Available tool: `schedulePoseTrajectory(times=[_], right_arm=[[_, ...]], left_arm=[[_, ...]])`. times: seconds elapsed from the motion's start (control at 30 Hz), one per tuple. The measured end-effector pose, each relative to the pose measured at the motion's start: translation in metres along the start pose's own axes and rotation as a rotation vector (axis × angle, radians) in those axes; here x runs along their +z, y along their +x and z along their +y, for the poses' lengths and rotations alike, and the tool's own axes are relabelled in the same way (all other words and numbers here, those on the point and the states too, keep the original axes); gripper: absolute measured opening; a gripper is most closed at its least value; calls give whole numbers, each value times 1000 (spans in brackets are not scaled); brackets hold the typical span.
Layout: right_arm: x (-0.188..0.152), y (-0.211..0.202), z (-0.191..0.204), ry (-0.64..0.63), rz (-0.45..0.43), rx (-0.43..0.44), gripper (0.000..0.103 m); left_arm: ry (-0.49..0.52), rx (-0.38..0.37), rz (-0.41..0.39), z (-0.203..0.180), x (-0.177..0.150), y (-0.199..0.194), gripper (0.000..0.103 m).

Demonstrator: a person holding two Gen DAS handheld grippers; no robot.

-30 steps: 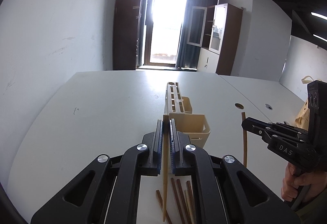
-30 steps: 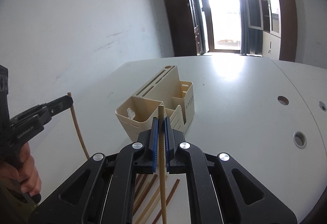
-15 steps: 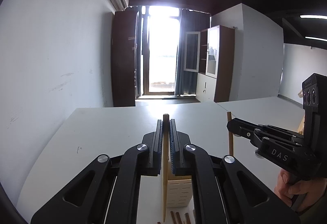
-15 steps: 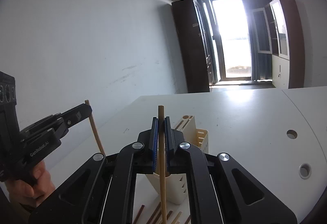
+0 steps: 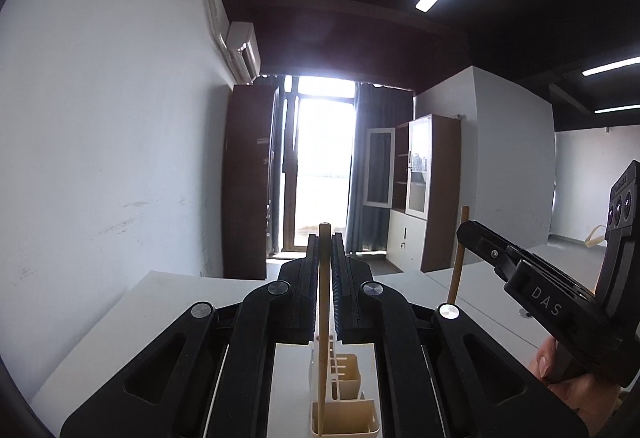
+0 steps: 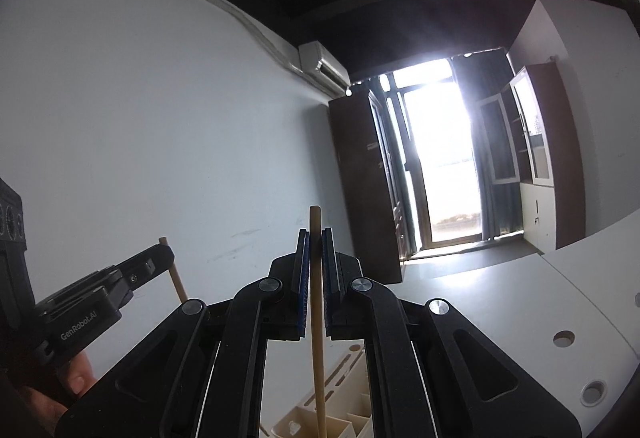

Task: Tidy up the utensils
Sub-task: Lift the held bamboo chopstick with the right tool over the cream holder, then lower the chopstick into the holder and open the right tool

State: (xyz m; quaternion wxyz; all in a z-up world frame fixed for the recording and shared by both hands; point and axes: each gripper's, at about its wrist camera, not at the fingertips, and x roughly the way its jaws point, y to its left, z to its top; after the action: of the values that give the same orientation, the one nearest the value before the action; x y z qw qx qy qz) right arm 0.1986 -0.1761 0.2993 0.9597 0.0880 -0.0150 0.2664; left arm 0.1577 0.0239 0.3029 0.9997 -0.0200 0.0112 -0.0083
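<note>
My left gripper (image 5: 325,238) is shut on a wooden chopstick (image 5: 323,326) that hangs upright over the beige utensil organizer (image 5: 344,410) on the white table (image 5: 132,318). My right gripper (image 6: 316,234) is shut on a second wooden chopstick (image 6: 318,338), also upright above the organizer (image 6: 344,418). Each gripper shows in the other's view, the right one (image 5: 464,234) with its chopstick (image 5: 456,270), the left one (image 6: 168,258) with its chopstick (image 6: 176,278). Both chopsticks' lower ends are cut off by the frame edge.
A white wall (image 5: 120,158) runs along the left. A bright doorway (image 5: 320,166), dark wardrobe (image 5: 248,178) and a cabinet (image 5: 428,190) stand beyond the table's far end. The table has cable holes (image 6: 563,338) at the right.
Both grippers have tilted upward and risen with their chopsticks. The loose chopsticks on the table have dropped out of view and the organizer now sits at the bottom edge.
</note>
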Motion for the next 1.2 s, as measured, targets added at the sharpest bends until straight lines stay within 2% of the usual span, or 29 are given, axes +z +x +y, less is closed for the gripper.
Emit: schedulePoseTrajectory(times=[0.1, 0.23, 0.4, 0.53, 0.67, 0.87, 1.2], right_arm=[[-6, 8, -2, 5, -16, 22, 7], [-20, 25, -6, 17, -14, 82, 7], [-40, 40, -12, 8, 17, 85, 7], [-54, 44, -16, 13, 42, 85, 7], [-64, 44, -16, -4, 65, 88, 7], [-79, 43, -12, -19, 120, 93, 7], [-93, 36, -9, -42, 195, 88, 7]], left_arm=[[-9, 9, -36, -3, -3, 3, 6], [-12, -22, -47, -8, -16, 14, 6], [10, -5, 12, -8, -44, 35, 6], [-22, -20, 76, 2, -59, 47, 6], [-14, -42, 108, 8, -73, 51, 6], [7, -79, 107, 13, -88, 50, 6], [9, -117, 167, 21, -105, 58, 6]])
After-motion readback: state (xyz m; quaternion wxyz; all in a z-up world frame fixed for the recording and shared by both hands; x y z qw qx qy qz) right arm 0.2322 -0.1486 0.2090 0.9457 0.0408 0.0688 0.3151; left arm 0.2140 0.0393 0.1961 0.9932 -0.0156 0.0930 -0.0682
